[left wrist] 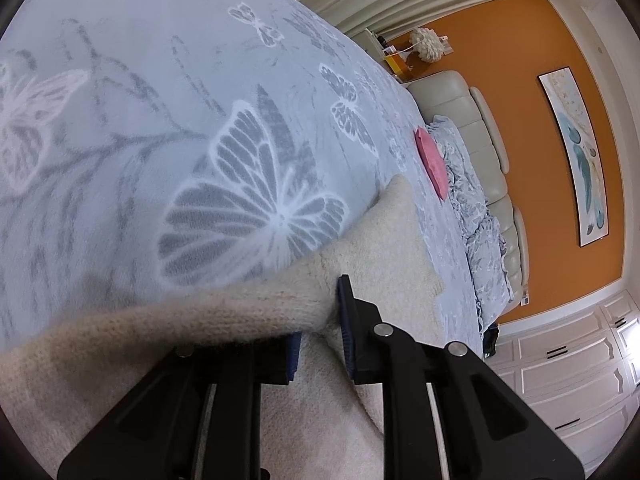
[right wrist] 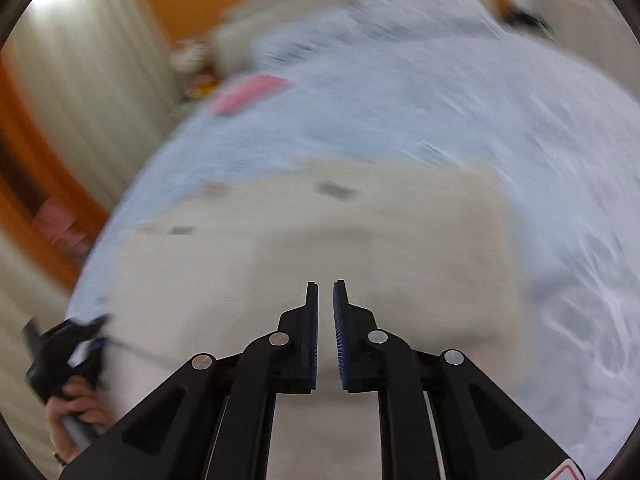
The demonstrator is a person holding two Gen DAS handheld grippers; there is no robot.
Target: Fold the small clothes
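Note:
A cream knitted garment lies on a pale blue butterfly bedspread. My left gripper is shut on a raised fold of it; the cloth drapes over the left finger and hides it. In the right wrist view, which is motion-blurred, the same cream garment lies spread flat on the bedspread. My right gripper hangs over it with a narrow gap between the pads and nothing in them. The left gripper shows at the lower left, held by a hand.
A pink folded piece lies further up the bed, also visible as a pink piece in the right view. Beyond it are a crumpled blue duvet, a cream padded headboard, an orange wall and white cupboards.

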